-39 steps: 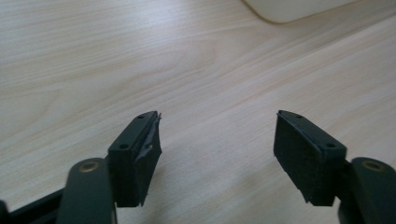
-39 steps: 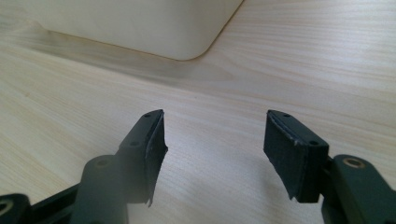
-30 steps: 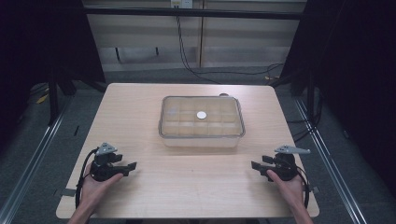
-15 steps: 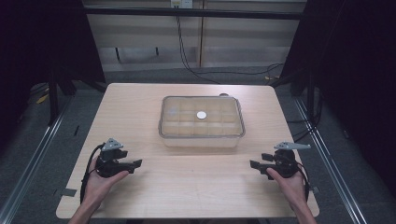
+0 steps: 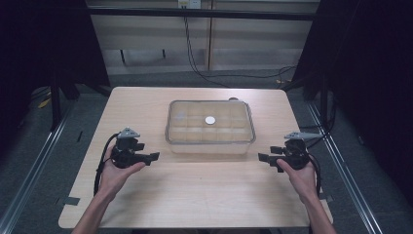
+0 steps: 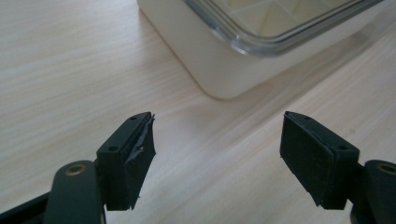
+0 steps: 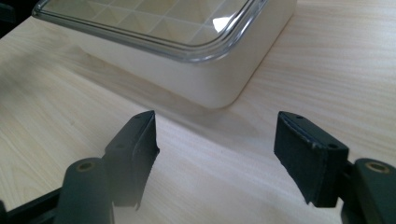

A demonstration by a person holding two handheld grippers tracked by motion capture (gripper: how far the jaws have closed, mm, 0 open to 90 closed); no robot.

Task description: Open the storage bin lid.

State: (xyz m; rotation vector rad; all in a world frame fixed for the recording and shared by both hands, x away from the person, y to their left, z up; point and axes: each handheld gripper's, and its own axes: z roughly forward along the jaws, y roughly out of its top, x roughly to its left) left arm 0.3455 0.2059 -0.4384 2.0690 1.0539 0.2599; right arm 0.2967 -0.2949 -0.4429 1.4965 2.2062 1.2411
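the box [image 5: 210,127] with a clear lid sits in the middle of the table [image 5: 195,195]; the left gripper [image 5: 152,157] is near its left corner, jaws wide, holding nothing; the right gripper [image 5: 263,158] is near its right corner, wide too.

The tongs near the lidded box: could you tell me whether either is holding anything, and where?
Nothing is held. The left tongs and right tongs are open, short of the box.
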